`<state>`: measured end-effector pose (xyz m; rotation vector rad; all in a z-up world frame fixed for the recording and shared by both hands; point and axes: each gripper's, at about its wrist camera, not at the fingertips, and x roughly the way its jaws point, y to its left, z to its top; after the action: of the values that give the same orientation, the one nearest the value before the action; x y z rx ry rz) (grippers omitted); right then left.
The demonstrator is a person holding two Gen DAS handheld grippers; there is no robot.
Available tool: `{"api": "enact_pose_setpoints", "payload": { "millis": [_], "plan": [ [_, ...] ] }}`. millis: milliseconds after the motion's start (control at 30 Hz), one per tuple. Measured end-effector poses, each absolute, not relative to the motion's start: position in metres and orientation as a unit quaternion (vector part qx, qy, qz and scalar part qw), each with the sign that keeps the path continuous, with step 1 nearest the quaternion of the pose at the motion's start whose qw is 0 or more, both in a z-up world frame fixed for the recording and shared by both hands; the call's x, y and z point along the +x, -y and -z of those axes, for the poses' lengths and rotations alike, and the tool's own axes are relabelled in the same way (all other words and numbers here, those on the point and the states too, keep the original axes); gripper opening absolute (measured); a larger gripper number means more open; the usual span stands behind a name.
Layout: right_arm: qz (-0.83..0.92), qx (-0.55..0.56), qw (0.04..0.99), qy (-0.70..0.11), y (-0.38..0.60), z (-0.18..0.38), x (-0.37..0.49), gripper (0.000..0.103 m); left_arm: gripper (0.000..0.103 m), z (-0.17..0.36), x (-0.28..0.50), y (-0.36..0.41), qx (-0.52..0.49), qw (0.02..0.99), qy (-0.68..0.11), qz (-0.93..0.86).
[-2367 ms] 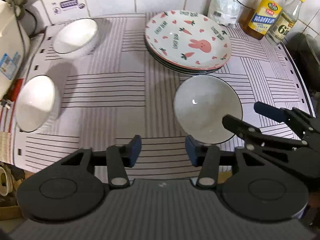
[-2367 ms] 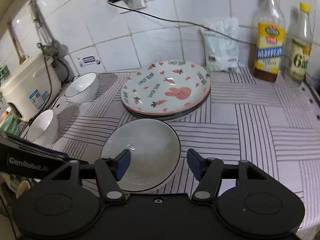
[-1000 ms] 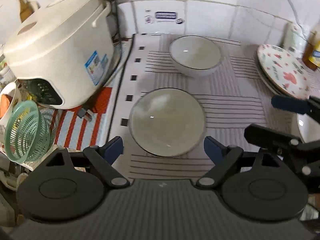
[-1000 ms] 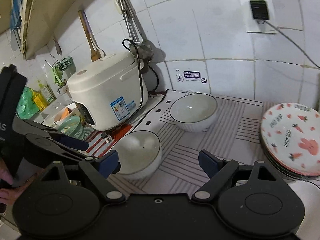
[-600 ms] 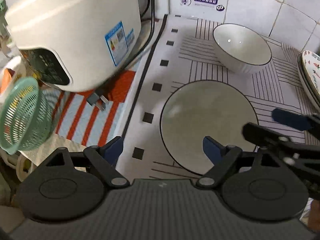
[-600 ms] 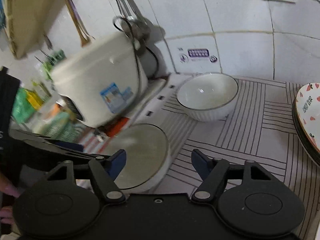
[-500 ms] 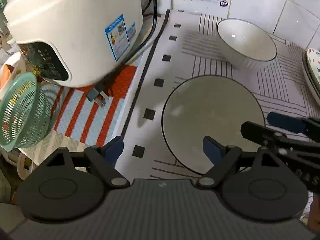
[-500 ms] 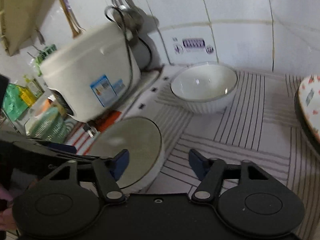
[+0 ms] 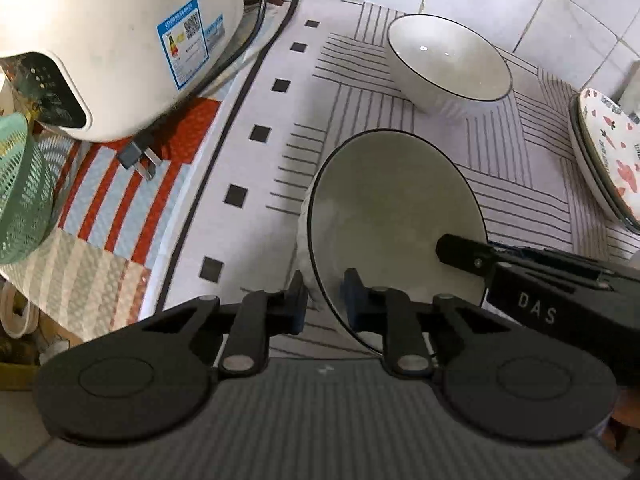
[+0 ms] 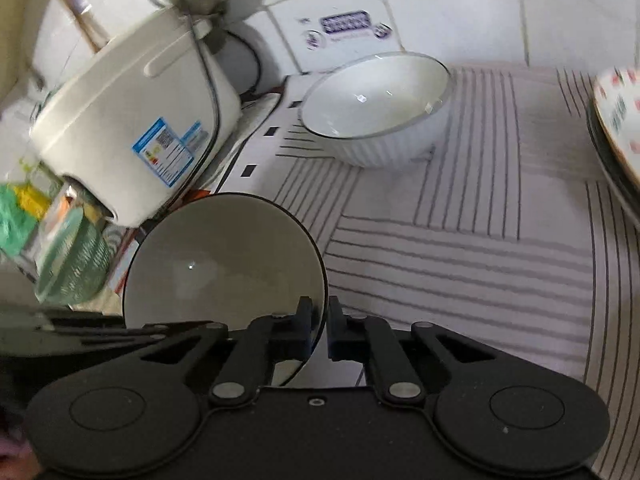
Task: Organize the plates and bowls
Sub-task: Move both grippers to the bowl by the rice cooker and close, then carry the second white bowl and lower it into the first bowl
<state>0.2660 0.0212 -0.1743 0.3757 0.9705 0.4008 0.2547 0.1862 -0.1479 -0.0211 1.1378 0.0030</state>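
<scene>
Now, held bowl [image 9: 394, 216]: white, thin dark rim, nothing inside, tilted over the striped mat [image 9: 352, 92].
Left gripper [image 9: 323, 300]: fingers clamped on the bowl's near-left rim.
Right gripper [image 10: 318, 326]: pinching the rim at its right side.
Second bowl [image 9: 446, 64]: beyond both tongs, upright, nothing in it.
Plates [image 9: 608, 160]: stacked far right, carrot print.
Rice cooker [image 9: 116, 36]: ahead-left.
</scene>
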Motion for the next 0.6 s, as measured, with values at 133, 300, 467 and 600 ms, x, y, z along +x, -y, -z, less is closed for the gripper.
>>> {"api": "enact_pose_setpoints", "payload": {
  "millis": [133,300,467,600],
  "plan": [
    [-0.188,0.181,0.851,-0.457,-0.009,0.165,0.254,0.010,0.018,0.140,0.244,-0.179,-0.018,0.847,-0.531,0.003],
    [-0.193,0.180,0.848,-0.459,0.005,0.151,0.248,0.010,0.017,0.129,0.232,-0.169,-0.032,0.848,-0.529,0.008],
    [-0.200,0.191,0.846,-0.455,0.022,0.133,0.237,0.010,0.017,0.108,0.219,-0.156,-0.030,0.852,-0.522,0.018],
    [-0.203,0.190,0.853,-0.441,0.040,0.114,0.222,0.010,0.017,0.091,0.208,-0.143,-0.031,0.856,-0.515,0.036]
  ]
}}
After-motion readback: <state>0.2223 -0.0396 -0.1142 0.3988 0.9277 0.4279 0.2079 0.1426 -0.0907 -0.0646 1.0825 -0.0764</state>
